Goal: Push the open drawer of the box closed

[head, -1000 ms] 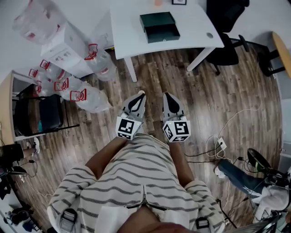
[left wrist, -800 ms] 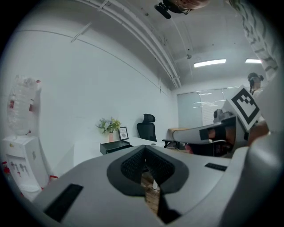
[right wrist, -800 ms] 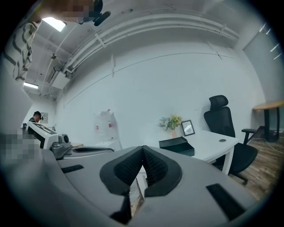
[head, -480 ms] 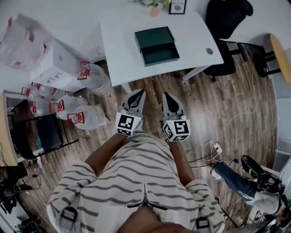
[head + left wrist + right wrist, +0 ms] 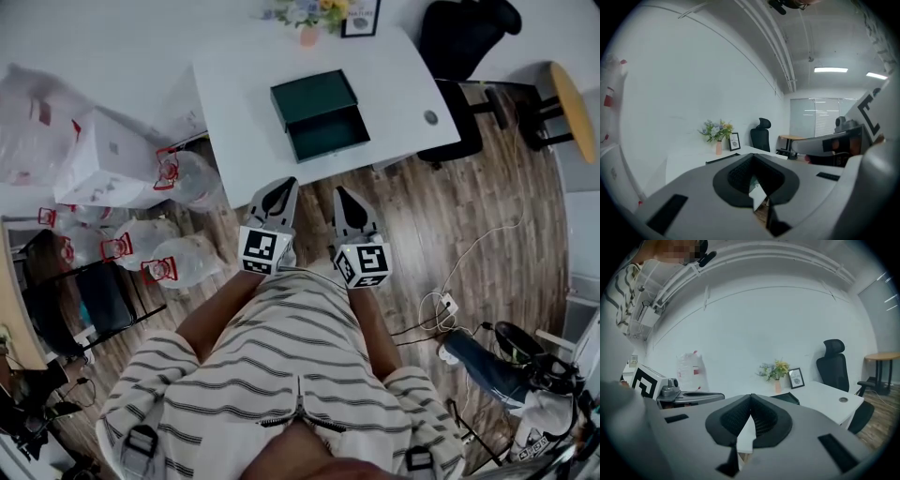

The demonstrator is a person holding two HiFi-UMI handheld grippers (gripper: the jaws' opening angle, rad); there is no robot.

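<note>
Box (image 5: pixel 312 96) sits mid-desk (image 5: pixel 234 84), its drawer (image 5: pixel 330 137) pulled out twd the person. Vase (image 5: pixel 308 34) & picture frame (image 5: pixel 362 17) stand behind it at desk's far edge. Office chair (image 5: pixel 459 37) is R of desk; 3 jugs (image 5: pixel 187 178) lie on floor (image 5: pixel 450 216) to its L. Left claw (image 5: pixel 284 184) & right claw (image 5: pixel 340 193) hang side by side before desk's near edge, apart from box.

place: office | signs: white desk (image 5: pixel 403 84) with cable grommet (image 5: pixel 430 118) ahead of the left gripper (image 5: pixel 285 185); black high-backed office chair (image 5: pixel 459 33) beyond it, to the right; flower vase (image 5: pixel 308 34) and framed picture (image 5: pixel 361 17) at the desk's far edge; strip lights (image 5: pixel 830 70) overhead
</note>
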